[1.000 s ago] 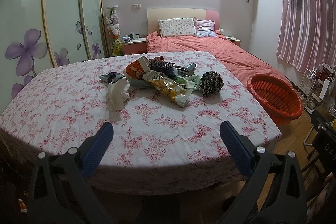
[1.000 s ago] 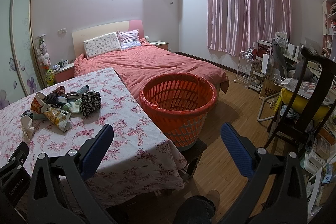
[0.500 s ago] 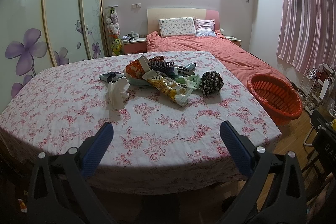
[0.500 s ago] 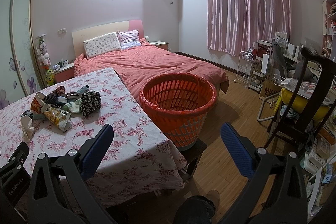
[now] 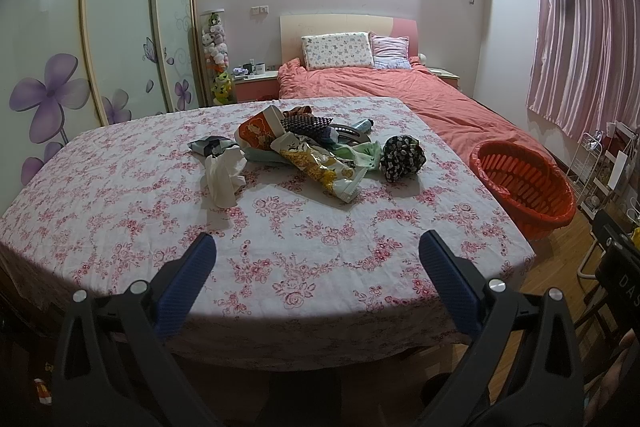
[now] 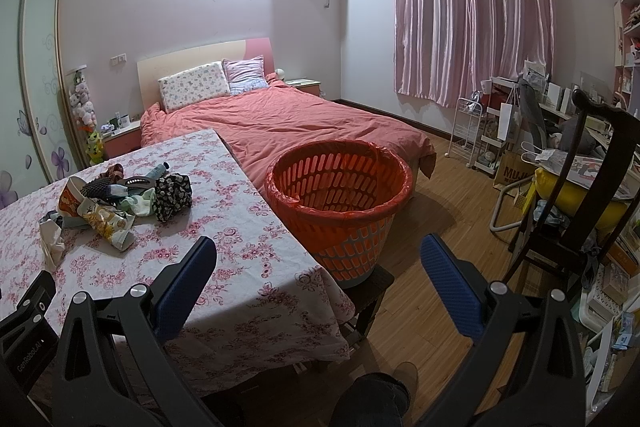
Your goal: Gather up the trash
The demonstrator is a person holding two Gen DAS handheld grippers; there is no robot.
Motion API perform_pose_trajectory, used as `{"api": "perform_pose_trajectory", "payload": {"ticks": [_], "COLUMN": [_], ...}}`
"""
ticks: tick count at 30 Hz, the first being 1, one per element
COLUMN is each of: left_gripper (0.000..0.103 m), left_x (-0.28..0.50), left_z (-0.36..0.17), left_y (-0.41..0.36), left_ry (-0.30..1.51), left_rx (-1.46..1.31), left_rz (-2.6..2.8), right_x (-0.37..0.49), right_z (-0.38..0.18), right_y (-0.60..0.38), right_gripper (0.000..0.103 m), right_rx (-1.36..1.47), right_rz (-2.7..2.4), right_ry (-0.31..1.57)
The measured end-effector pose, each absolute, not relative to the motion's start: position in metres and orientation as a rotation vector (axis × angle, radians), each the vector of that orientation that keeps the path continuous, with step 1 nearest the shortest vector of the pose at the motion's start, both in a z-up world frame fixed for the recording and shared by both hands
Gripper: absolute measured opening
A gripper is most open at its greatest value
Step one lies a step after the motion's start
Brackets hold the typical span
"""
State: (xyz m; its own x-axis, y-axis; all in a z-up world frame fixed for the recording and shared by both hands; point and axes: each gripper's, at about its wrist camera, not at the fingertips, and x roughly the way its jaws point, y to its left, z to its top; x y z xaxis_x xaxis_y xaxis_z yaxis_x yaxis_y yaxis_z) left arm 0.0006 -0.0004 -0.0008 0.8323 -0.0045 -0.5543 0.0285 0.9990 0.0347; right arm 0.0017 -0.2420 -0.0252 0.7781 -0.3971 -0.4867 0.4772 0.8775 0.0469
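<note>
A pile of trash lies on the flowered tablecloth (image 5: 132, 211): a crumpled white tissue (image 5: 224, 175), a yellow snack wrapper (image 5: 320, 167), an orange paper cup (image 5: 256, 131) and a black flowered bundle (image 5: 402, 158). The pile also shows in the right wrist view (image 6: 120, 203). An orange basket (image 6: 338, 203) with a red liner stands on a stool at the table's right end, also seen in the left wrist view (image 5: 524, 183). My left gripper (image 5: 316, 251) is open and empty over the table's near edge. My right gripper (image 6: 318, 255) is open and empty before the basket.
A bed with a red cover (image 6: 288, 119) lies beyond the table. A dark wooden chair (image 6: 592, 195) and cluttered shelves (image 6: 480, 131) stand at the right. A wardrobe with flowered glass doors (image 5: 100, 39) is at the left. The floor is wood.
</note>
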Motion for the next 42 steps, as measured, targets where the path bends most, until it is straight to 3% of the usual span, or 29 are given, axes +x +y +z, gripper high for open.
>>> {"api": "perform_pose_trajectory", "payload": {"ticks": [12, 23, 32, 42], "left_gripper": [0.099, 0.099, 0.099, 0.099], "left_x": [0.009, 0.057, 0.107, 0.166], "left_z": [-0.005, -0.022, -0.037, -0.048], "left_y": [0.002, 0.062, 0.121, 0.129], "left_ry": [0.603, 0.666, 0.718, 0.755], "left_rx": [0.034, -0.062, -0.16, -0.092], "left_rz": [-0.003, 0.112, 0.151, 0.139], "right_x": [0.004, 0.044, 0.095, 0.163], "right_z": [-0.025, -0.032, -0.041, -0.049], "right_y": [-0.242, -0.23, -0.218, -0.205], "right_gripper": [0.101, 0.101, 0.101, 0.101], "right_rx": [0.159, 0.111, 0.107, 0.149], "right_rz": [-0.481, -0.41, -0.321, -0.201], "right_ry": [0.488, 0.506, 0.573, 0.66]}}
